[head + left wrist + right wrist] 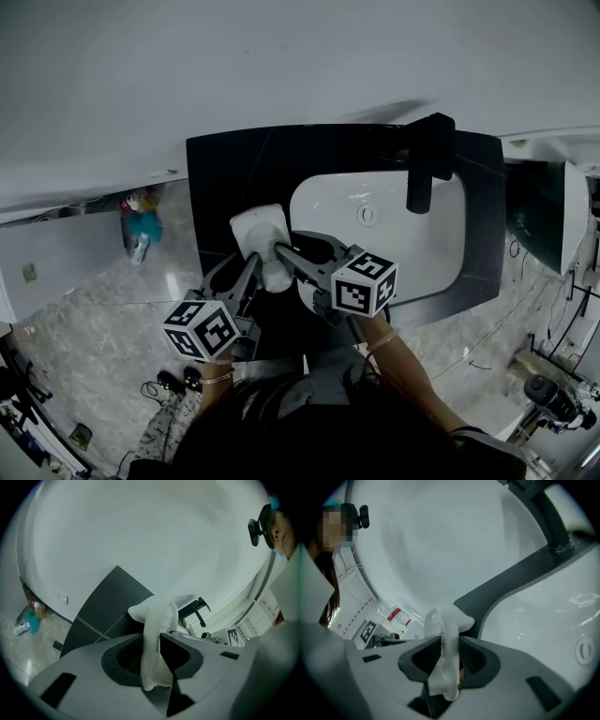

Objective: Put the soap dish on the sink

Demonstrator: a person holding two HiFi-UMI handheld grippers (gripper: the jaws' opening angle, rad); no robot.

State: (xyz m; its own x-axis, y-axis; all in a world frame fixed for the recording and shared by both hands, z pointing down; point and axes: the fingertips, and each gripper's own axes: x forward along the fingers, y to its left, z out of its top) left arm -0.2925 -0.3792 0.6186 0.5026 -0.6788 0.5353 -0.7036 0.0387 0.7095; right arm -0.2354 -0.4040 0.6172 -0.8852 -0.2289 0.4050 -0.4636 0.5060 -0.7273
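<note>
In the head view only the far end of the dish (259, 230) shows. Its near part lies behind the jaws of the left gripper (256, 265) and the right gripper (283, 257). The right gripper's cube (365, 283) hides the near-left rim of the sink (412, 253), and the faucet (429, 161) covers part of the far rim. Coloured items (142, 225) on the floor (94, 319) are too small to identify. In the right gripper view the top edge cuts off the faucet, and the bottles (393, 616) are too blurred to read.

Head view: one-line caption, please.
Left gripper and right gripper clamp the soap dish at the black counter beside the basin.
</note>
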